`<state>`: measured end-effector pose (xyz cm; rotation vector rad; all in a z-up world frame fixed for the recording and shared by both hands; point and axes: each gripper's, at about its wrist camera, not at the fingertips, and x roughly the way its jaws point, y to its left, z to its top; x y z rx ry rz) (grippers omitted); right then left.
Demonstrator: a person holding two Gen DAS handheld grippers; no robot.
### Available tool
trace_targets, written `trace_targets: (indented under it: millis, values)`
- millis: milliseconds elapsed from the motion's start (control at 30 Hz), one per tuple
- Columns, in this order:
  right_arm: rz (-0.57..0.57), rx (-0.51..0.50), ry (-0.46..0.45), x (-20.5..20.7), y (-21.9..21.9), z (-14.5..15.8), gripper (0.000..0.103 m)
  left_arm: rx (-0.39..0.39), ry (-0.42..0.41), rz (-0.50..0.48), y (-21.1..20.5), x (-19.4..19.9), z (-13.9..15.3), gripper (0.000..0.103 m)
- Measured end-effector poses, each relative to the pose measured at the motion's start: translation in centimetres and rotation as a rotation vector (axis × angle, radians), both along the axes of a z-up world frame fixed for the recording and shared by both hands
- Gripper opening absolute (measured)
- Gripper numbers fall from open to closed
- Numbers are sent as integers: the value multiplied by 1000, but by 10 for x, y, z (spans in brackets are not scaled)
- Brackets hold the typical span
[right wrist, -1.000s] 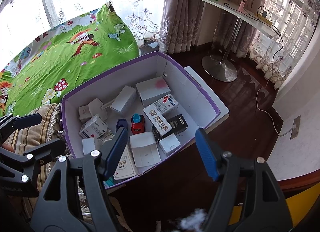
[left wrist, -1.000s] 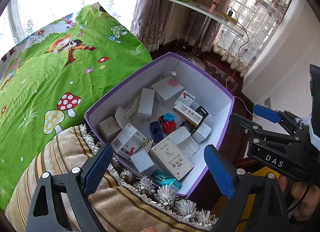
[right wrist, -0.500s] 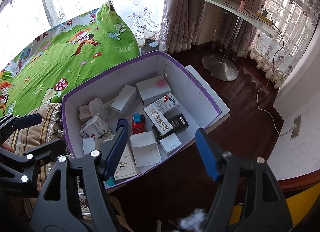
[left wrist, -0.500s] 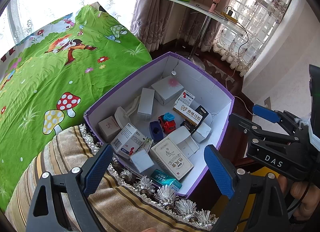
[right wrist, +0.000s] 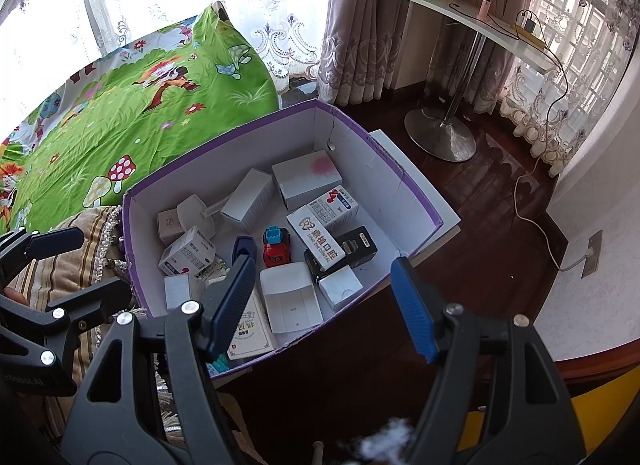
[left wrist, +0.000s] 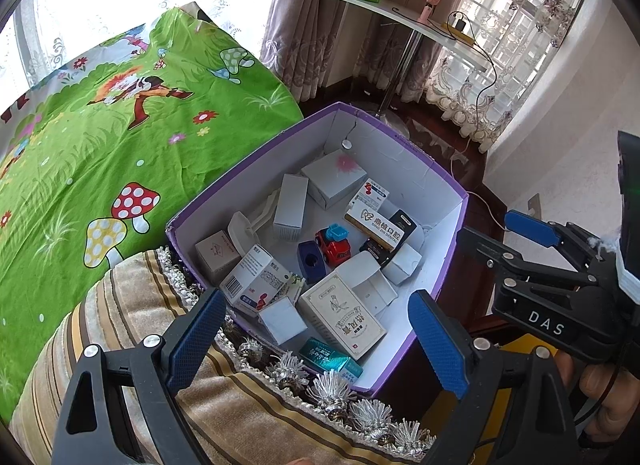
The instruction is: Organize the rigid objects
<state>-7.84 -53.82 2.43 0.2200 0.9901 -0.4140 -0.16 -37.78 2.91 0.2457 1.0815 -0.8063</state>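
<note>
A purple cardboard box [left wrist: 452,225] [right wrist: 404,189] with white inner walls holds several small cartons, a red toy truck [left wrist: 334,243] [right wrist: 276,247] with a blue top, a dark blue block [left wrist: 310,261] and a black packet [right wrist: 358,245]. My left gripper [left wrist: 314,335] hovers open over the box's near edge with nothing between its fingers. Open too, my right gripper [right wrist: 324,301] hangs above the box's near right corner and holds nothing. Each gripper shows at the edge of the other's view.
The box rests beside a striped, tasselled cushion [left wrist: 132,317] and a green cartoon bedsheet [left wrist: 100,145]. Dark wood floor [right wrist: 492,201], a white side table on a metal stand [right wrist: 452,121], curtains and a wall socket with a cable [right wrist: 592,253] lie to the right.
</note>
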Motion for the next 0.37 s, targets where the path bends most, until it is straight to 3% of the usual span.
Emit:
trace_targets:
  millis: [367]
  values:
    - [-2,2,2,-1,0,-1,73,-20,-26,-51,-2,-11,5,94]
